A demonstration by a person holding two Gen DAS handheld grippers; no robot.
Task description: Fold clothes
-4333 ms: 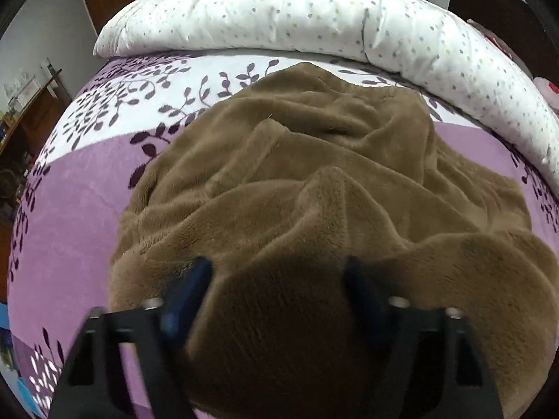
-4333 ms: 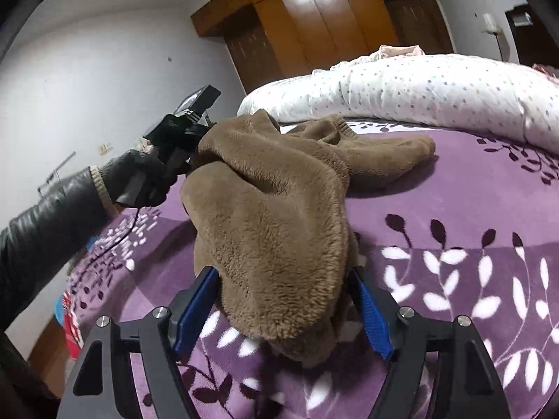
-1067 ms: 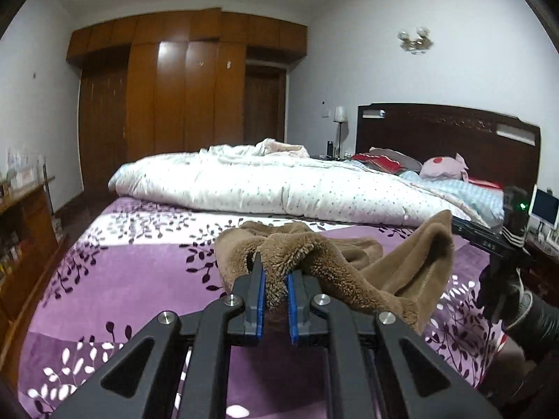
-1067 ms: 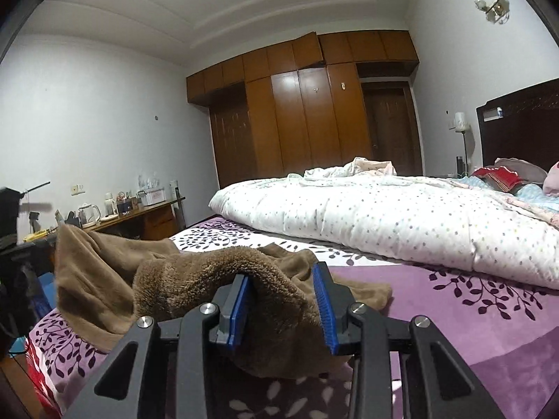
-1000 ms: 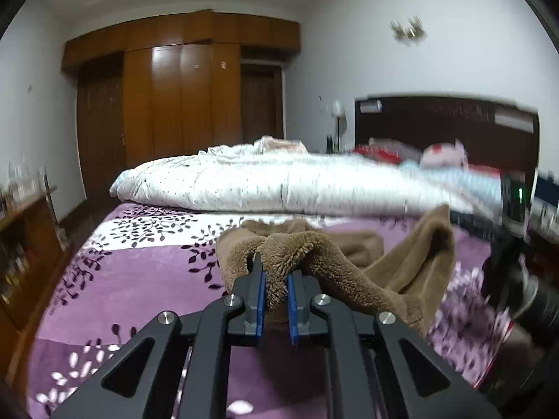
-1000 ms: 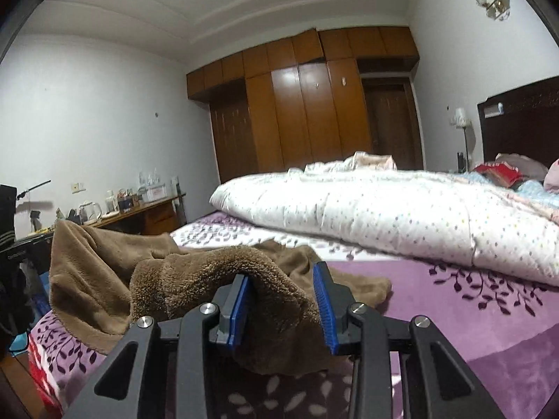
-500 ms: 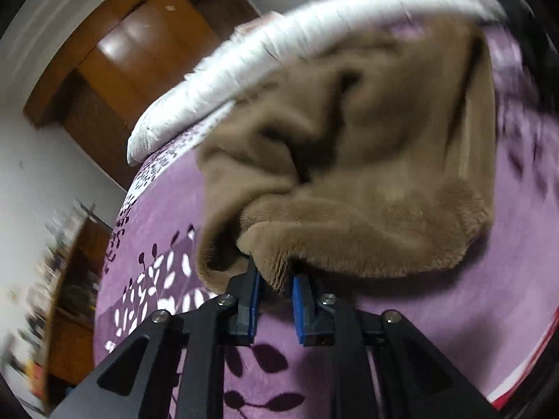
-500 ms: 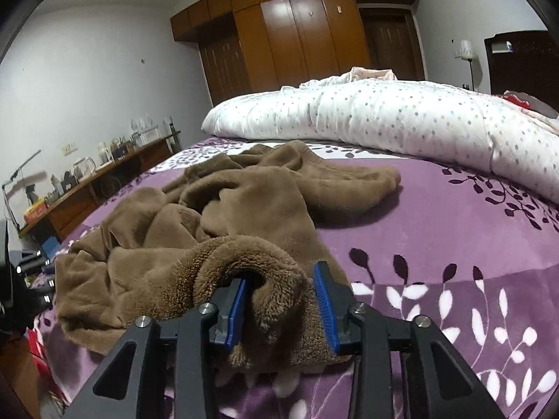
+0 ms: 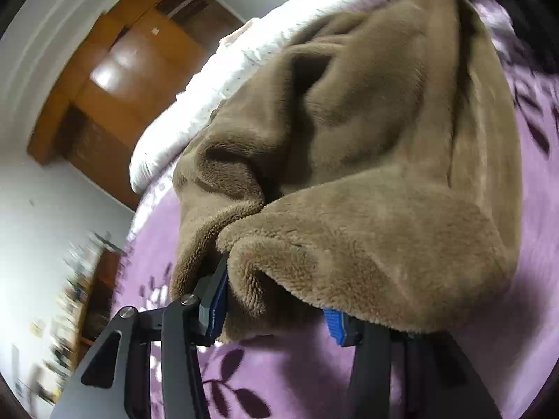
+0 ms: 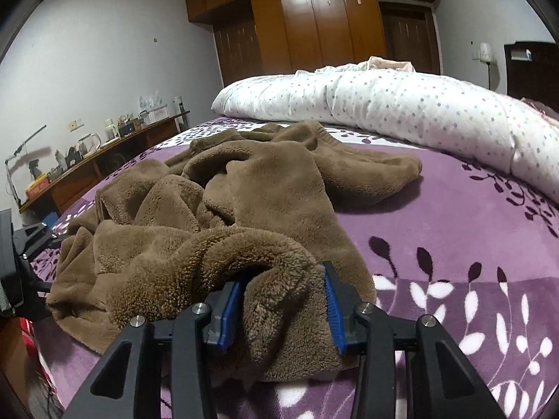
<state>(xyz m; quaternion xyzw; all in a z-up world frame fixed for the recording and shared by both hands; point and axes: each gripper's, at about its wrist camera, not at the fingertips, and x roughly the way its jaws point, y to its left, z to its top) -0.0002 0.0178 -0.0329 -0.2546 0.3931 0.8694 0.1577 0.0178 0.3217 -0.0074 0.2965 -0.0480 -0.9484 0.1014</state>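
The bed (image 10: pixel 471 230), under a purple plush cover printed with dark and white leaves, carries everything here, with a rolled white dotted quilt (image 10: pixel 401 104) lying across its far side. On the near half of the cover sprawls the brown fleece garment (image 10: pixel 244 202), thick and fuzzy, bunched in soft rumpled folds with one limb or sleeve reaching out to the far right. It is not yet a neat fold: layers overlap loosely and the edges wander.

The right tool (image 10: pixel 279 300) has its blue-padded jaws partly spread, with a curled hem of the fleece bulging between them; I judge it to be holding that hem. The left tool (image 9: pixel 276 300) shows its jaws set apart with a fat roll of fleece draped over and between them; whether it presses the cloth or the cloth merely lies there, I cannot tell.

The step in hand looks like laying out and straightening the garment by its near edge. The next move likely calls for drawing that edge taut and flat, since pile this thick slumps and hides its own seams.
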